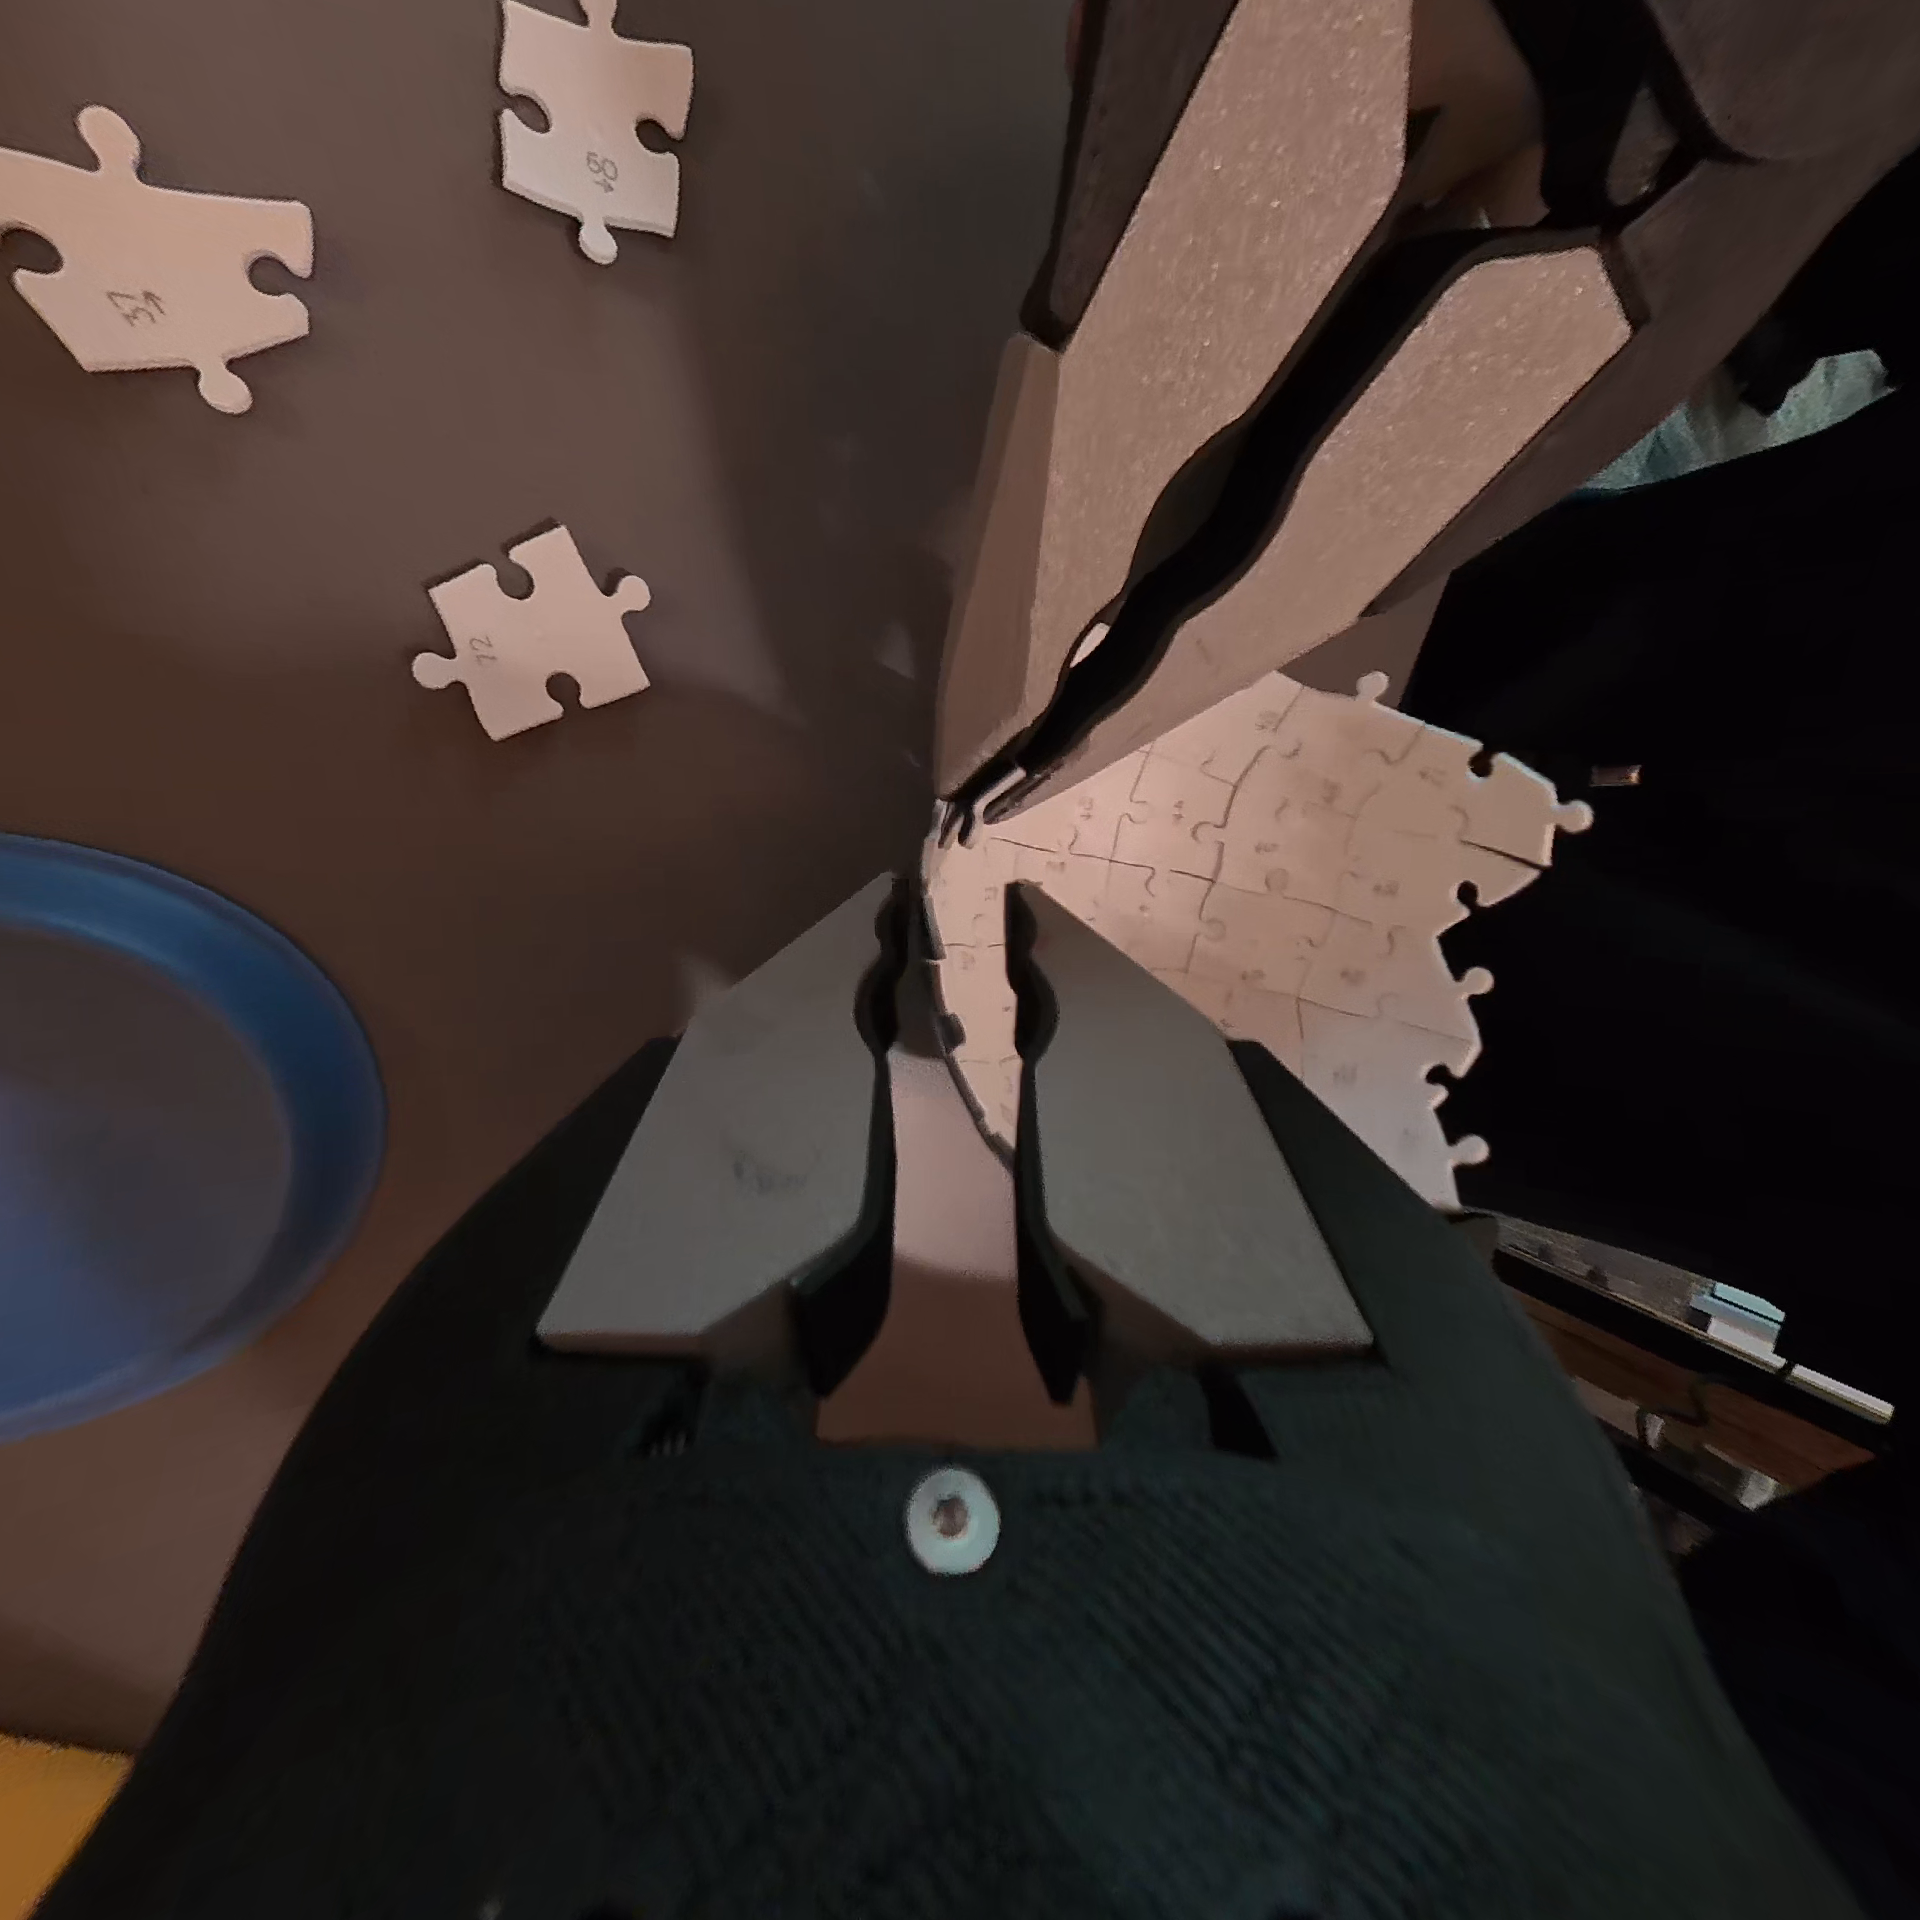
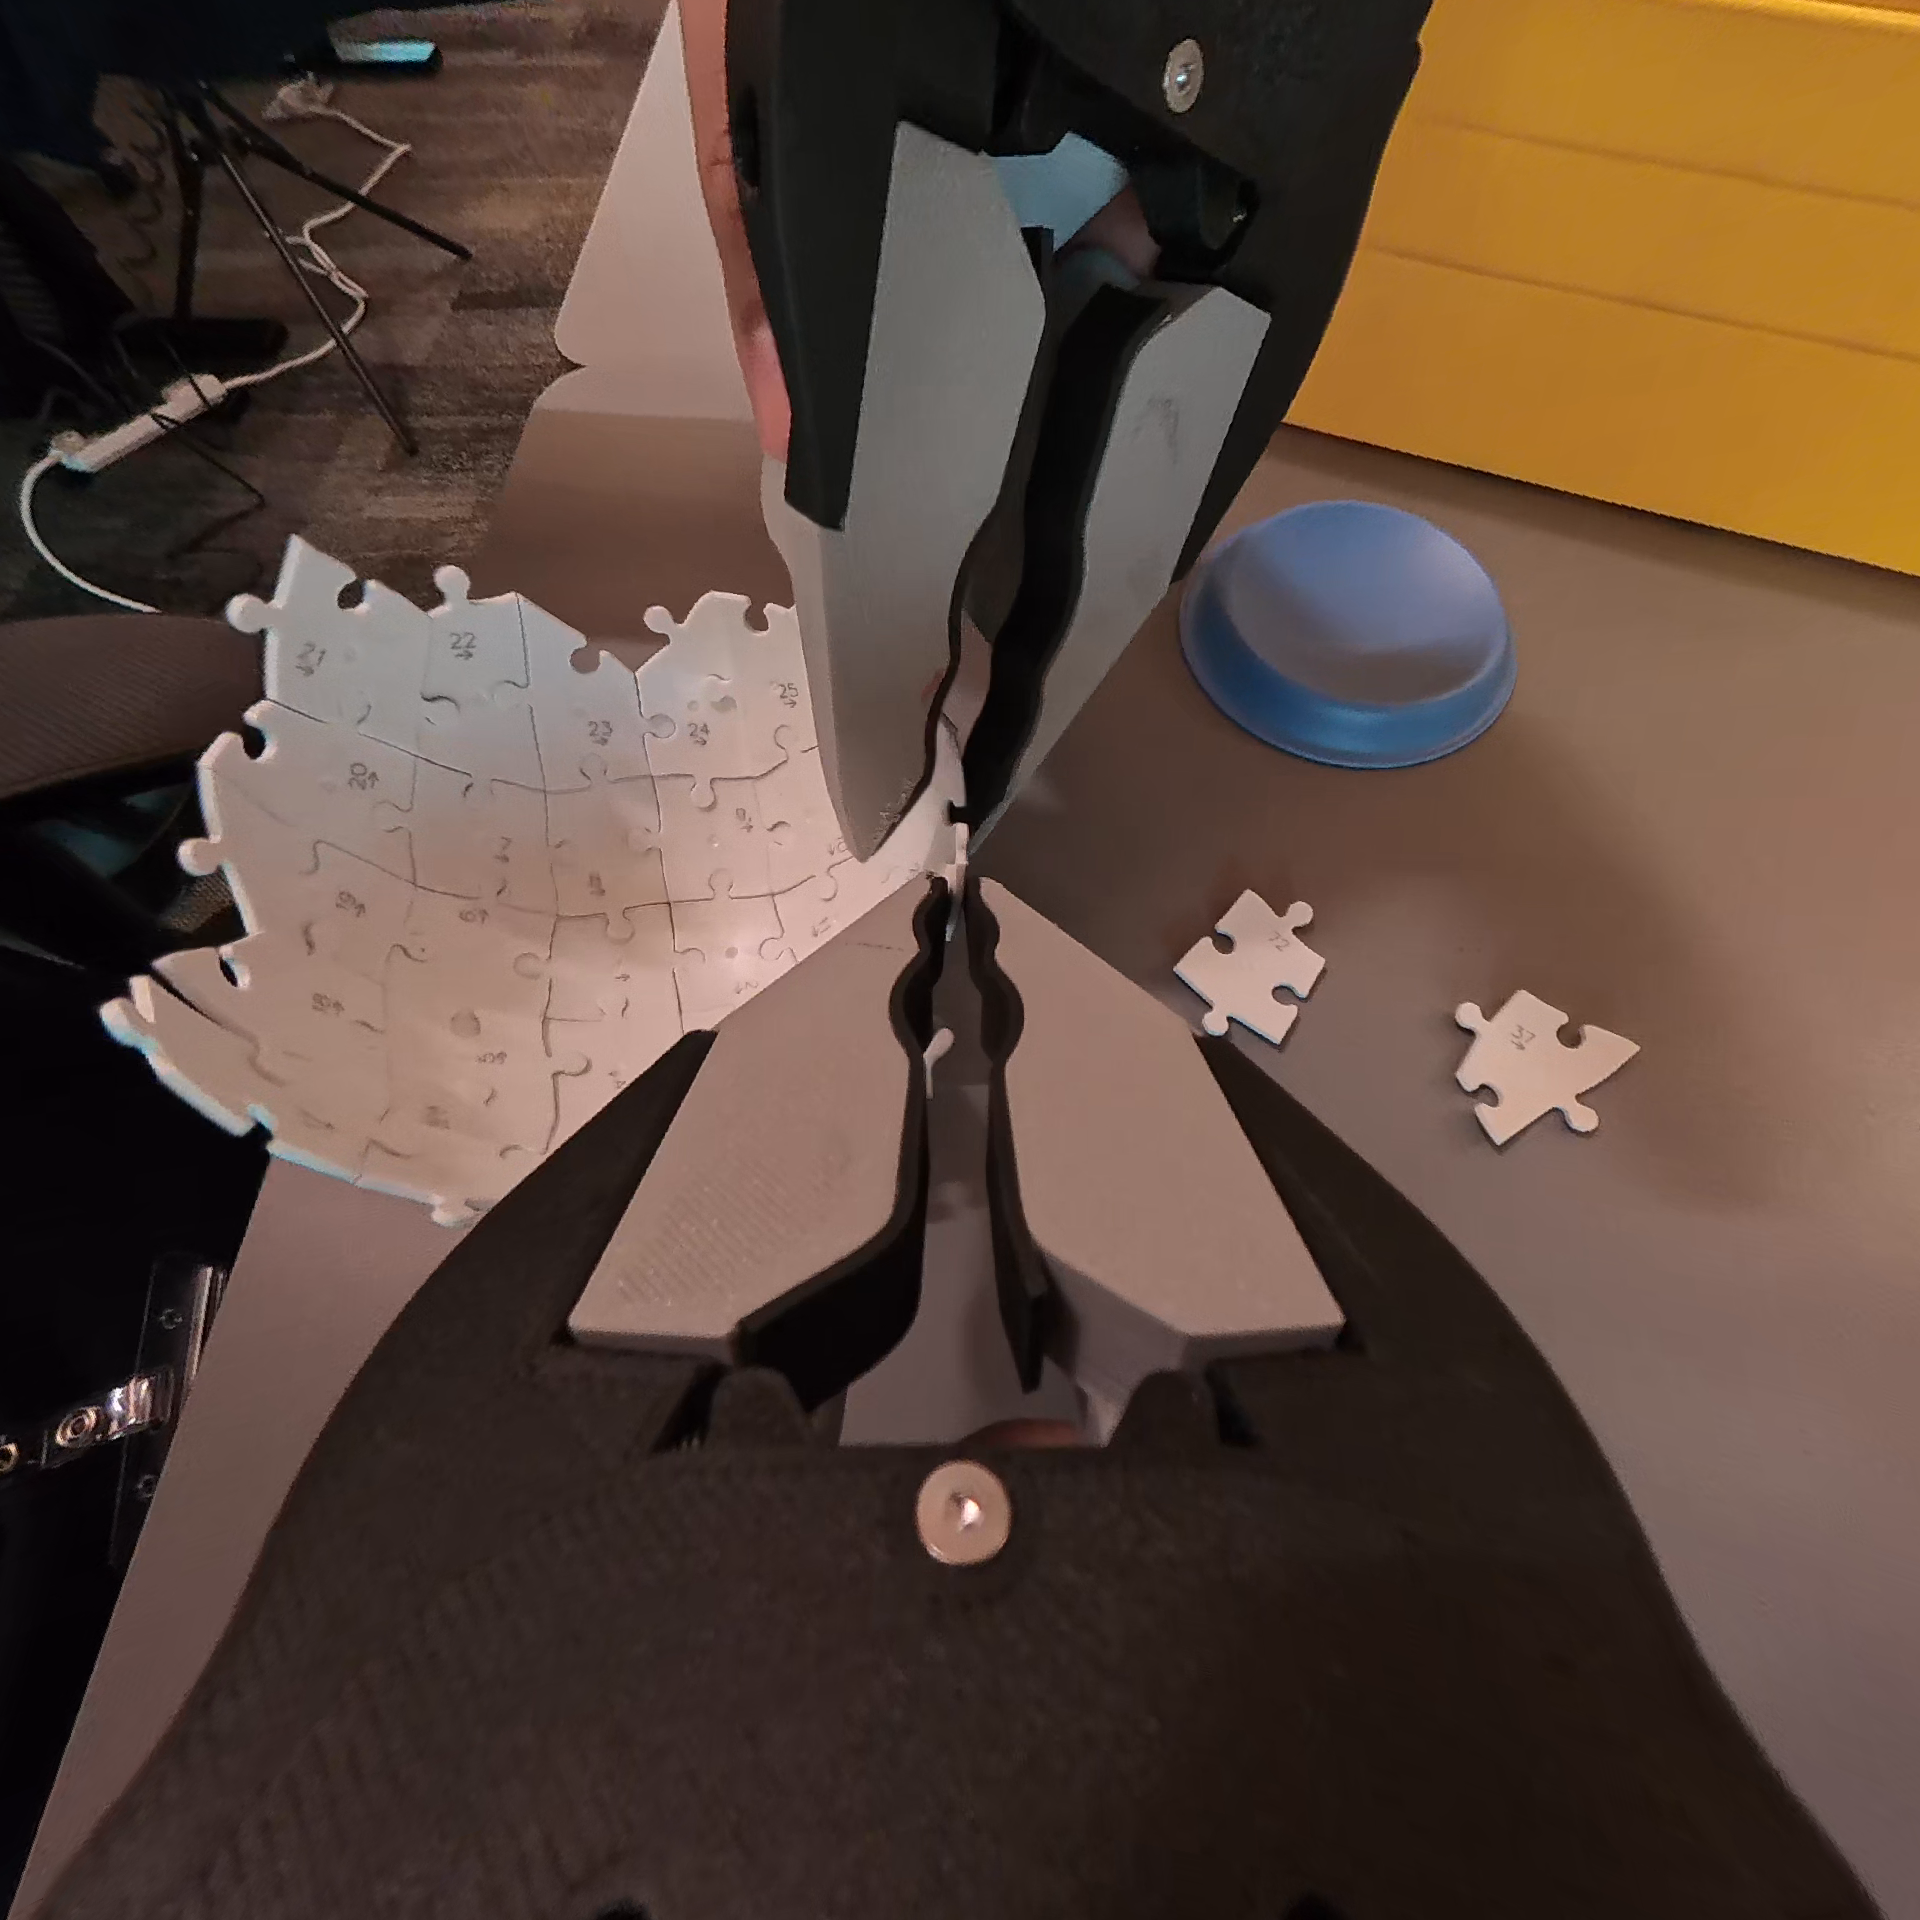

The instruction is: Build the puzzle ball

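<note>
You have the half-built puzzle ball, a curved white shell of interlocked plastic pieces (image 2: 499,883), held off the grey surface (image 2: 1558,1299) by its rim, and both tools meet at the same stretch of edge. Your left gripper (image 1: 961,914) has its jaws nearly together, pinching the shell's rim edge-on; your right gripper (image 2: 956,904) has its jaws pressed close on a small tab at that rim, probably a piece being seated, though the tips hide whether it is a separate piece. Holding both so close makes sense: one steadies the thin wall while the other pushes a tab home (the shell would flex otherwise). Three loose white puzzle pieces (image 1: 535,634) lie face-down on the surface within reach, and a round blue plastic stand (image 2: 1351,644) waits farther off, likely to cradle the ball. Every piece carries a small printed number with an arrow on its inner face; no brand mark shows.
</note>
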Tool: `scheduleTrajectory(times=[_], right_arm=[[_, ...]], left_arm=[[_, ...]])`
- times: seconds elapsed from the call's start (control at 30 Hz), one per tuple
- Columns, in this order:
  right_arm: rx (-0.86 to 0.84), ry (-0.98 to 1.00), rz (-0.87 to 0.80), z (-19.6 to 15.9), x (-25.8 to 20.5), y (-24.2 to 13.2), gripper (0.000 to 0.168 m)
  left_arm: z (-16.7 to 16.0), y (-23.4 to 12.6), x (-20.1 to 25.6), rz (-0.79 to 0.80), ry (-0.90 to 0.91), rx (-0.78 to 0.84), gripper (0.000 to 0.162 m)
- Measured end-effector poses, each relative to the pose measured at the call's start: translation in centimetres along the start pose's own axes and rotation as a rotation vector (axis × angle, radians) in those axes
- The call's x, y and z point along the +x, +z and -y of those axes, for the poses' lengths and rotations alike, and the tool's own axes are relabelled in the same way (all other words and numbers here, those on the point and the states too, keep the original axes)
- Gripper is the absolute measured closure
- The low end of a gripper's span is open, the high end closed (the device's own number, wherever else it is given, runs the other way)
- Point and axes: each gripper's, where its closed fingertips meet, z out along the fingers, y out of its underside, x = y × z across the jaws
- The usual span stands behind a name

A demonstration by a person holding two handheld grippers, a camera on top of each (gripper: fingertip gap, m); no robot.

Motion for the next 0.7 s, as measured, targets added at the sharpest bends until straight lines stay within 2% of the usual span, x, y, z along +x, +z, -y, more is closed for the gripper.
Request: scheduleTrajectory(times=[0.1, 0.53, 0.7], right_arm=[[-0.006, -0.001, 0.000, -0.1, 0.0, 0.1, 0.168], [-0.011, 0.003, 0.002, -0.4, 0.2, -0.1, 0.168], [-0.011, 0.005, 0.003, -0.4, 0.2, -0.1, 0.168]], left_arm=[[0.4, 0.0, 0.1, -0.042, -0.008, -0.006, 0.145], [1.3, 0.4, -0.4, -0.048, 0.029, -0.029, 0.144], [0.7, 1.1, -0.1, -0.067, 0.050, -0.082, 0.146]])
